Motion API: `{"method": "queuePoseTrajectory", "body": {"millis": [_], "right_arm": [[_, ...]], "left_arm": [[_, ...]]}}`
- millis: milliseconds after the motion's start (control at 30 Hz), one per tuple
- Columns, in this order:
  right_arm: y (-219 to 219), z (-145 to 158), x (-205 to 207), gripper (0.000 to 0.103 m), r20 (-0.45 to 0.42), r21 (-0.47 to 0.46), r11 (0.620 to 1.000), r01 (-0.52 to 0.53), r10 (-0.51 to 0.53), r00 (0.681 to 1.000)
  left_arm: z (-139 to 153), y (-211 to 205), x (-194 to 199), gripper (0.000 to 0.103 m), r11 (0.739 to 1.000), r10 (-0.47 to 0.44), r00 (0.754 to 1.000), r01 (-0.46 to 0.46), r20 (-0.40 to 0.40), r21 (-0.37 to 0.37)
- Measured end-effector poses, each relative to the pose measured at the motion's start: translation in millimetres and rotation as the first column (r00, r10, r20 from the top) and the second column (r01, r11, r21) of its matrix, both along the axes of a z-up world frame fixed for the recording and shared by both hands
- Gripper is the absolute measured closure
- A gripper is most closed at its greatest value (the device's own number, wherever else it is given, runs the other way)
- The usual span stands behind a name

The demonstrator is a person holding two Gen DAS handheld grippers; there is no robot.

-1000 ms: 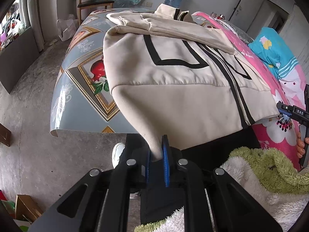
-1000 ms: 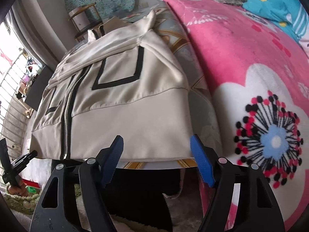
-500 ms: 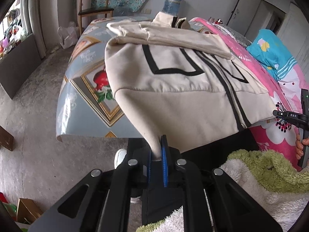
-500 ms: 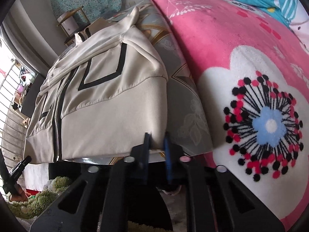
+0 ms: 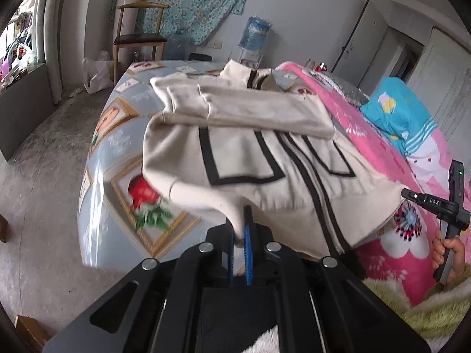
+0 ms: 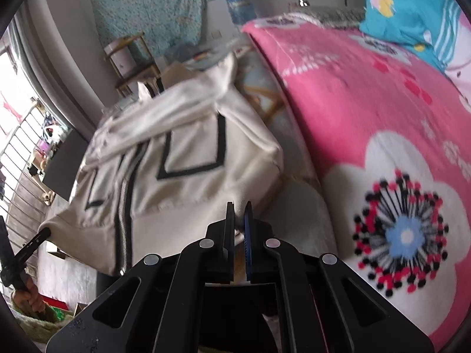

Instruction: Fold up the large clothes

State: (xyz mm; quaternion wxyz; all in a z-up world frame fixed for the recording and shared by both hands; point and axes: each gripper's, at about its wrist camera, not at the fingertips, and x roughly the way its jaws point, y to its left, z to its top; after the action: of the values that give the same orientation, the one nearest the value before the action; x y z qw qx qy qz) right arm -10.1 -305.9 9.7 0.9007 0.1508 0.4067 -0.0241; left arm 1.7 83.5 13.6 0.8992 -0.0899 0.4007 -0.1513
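A cream zip jacket (image 5: 250,153) with black lines lies front up on the table (image 5: 117,153), its sleeves folded across the chest. My left gripper (image 5: 240,229) is shut on its left hem corner and holds it lifted off the table. My right gripper (image 6: 240,220) is shut on the jacket's (image 6: 188,158) right hem corner, also lifted. The right gripper also shows at the far right of the left wrist view (image 5: 435,203).
A pink flowered blanket (image 6: 382,135) covers the table's right side, with a blue pillow (image 6: 406,14) behind. A wooden chair (image 5: 138,35) and a water bottle (image 5: 254,32) stand beyond the table. A green fluffy rug (image 5: 426,303) lies near me.
My right gripper closed on the right hem corner. Both grippers have lifted the hem up and forward over the table.
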Motion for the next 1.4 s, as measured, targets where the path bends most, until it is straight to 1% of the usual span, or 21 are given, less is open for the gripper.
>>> {"method": "queuePoseTrajectory", "body": {"millis": [133, 367, 567, 667, 800, 867, 933, 967, 1000, 1067, 1100, 1133, 1167, 1200, 1233, 1267, 1300, 1333, 1400], "right_arm": [[3.4, 7.6, 22.9, 0.098, 0.023, -0.010, 1.000, -0.009, 0.010, 1.000], [4.7, 15.1, 74.8, 0.098, 0.040, -0.026, 0.999, -0.035, 0.036, 0.999], [1.6, 16.3, 124.9, 0.098, 0.043, -0.031, 0.998, -0.054, 0.056, 0.998], [2.1, 15.9, 146.9, 0.098, 0.045, -0.027, 0.998, -0.064, 0.065, 0.997], [-1.2, 9.3, 178.3, 0.098, 0.042, -0.026, 0.998, -0.058, 0.059, 0.997], [-5.5, 1.0, 189.2, 0.098, 0.032, -0.026, 0.999, -0.045, 0.046, 0.998], [-14.1, -13.8, 202.1, 0.098, 0.016, -0.008, 1.000, -0.017, 0.017, 1.000], [-17.0, -19.9, 206.0, 0.098, 0.009, 0.004, 1.000, -0.009, 0.009, 1.000], [-22.2, -31.6, 212.6, 0.098, -0.014, 0.036, 0.999, 0.009, -0.008, 1.000], [-29.1, -45.2, 221.0, 0.097, -0.046, 0.082, 0.996, 0.027, -0.023, 0.999], [-32.9, -48.6, 221.8, 0.096, -0.044, 0.111, 0.993, 0.039, -0.034, 0.998], [-35.7, -48.5, 220.6, 0.091, -0.034, 0.141, 0.989, 0.040, -0.035, 0.999], [-38.7, -46.2, 218.4, 0.088, -0.020, 0.163, 0.986, 0.041, -0.038, 0.999], [-40.4, -43.7, 216.9, 0.080, -0.010, 0.166, 0.985, 0.044, -0.043, 0.999], [-42.3, -40.3, 214.9, 0.069, 0.001, 0.167, 0.985, 0.047, -0.048, 0.999], [-45.2, -35.4, 211.2, 0.060, 0.010, 0.147, 0.987, 0.070, -0.072, 0.997], [-47.9, -32.0, 208.7, 0.044, 0.018, 0.137, 0.987, 0.083, -0.086, 0.996], [-50.7, -28.4, 204.6, 0.040, 0.027, 0.138, 0.986, 0.088, -0.093, 0.995], [-57.6, -23.3, 195.2, 0.039, 0.030, 0.171, 0.982, 0.083, -0.090, 0.996]], "left_arm": [[8.4, 2.6, 22.3, 0.098, 0.999, 0.011, 1.000, -0.010, 0.023, -0.045], [10.8, 10.3, 63.2, 0.098, 0.996, 0.052, 0.998, -0.050, 0.030, -0.079], [14.8, 21.2, 101.7, 0.098, 0.992, 0.086, 0.996, -0.083, 0.029, -0.097], [13.6, 24.2, 122.4, 0.098, 0.993, 0.096, 0.995, -0.094, 0.025, -0.076], [5.9, 32.8, 147.8, 0.098, 0.990, 0.116, 0.993, -0.117, -0.013, -0.076], [-2.2, 39.5, 162.4, 0.098, 0.988, 0.126, 0.991, -0.130, -0.046, -0.084], [-11.6, 44.1, 176.0, 0.097, 0.986, 0.134, 0.988, -0.141, -0.079, -0.089], [-17.2, 45.6, 182.8, 0.097, 0.986, 0.130, 0.987, -0.139, -0.098, -0.094], [-21.8, 46.0, 188.5, 0.096, 0.986, 0.132, 0.984, -0.143, -0.116, -0.090], [-31.4, 47.7, 196.8, 0.094, 0.984, 0.144, 0.977, -0.158, -0.155, -0.082], [-33.1, 48.8, 196.6, 0.094, 0.983, 0.147, 0.976, -0.162, -0.160, -0.091], [-33.3, 51.5, 195.2, 0.092, 0.980, 0.149, 0.975, -0.168, -0.163, -0.106], [-31.4, 54.7, 192.1, 0.088, 0.978, 0.163, 0.974, -0.180, -0.157, -0.106], [-28.4, 59.4, 188.4, 0.083, 0.975, 0.180, 0.973, -0.196, -0.143, -0.106], [-25.2, 63.5, 186.0, 0.080, 0.972, 0.197, 0.972, -0.211, -0.131, -0.104], [-20.1, 73.2, 179.5, 0.079, 0.965, 0.229, 0.967, -0.240, -0.111, -0.105], [-17.2, 81.2, 176.1, 0.078, 0.959, 0.248, 0.963, -0.259, -0.104, -0.111], [-14.9, 88.7, 172.2, 0.078, 0.954, 0.266, 0.959, -0.277, -0.101, -0.115], [-11.0, 103.1, 162.5, 0.077, 0.942, 0.304, 0.946, -0.316, -0.110, -0.111]]}}
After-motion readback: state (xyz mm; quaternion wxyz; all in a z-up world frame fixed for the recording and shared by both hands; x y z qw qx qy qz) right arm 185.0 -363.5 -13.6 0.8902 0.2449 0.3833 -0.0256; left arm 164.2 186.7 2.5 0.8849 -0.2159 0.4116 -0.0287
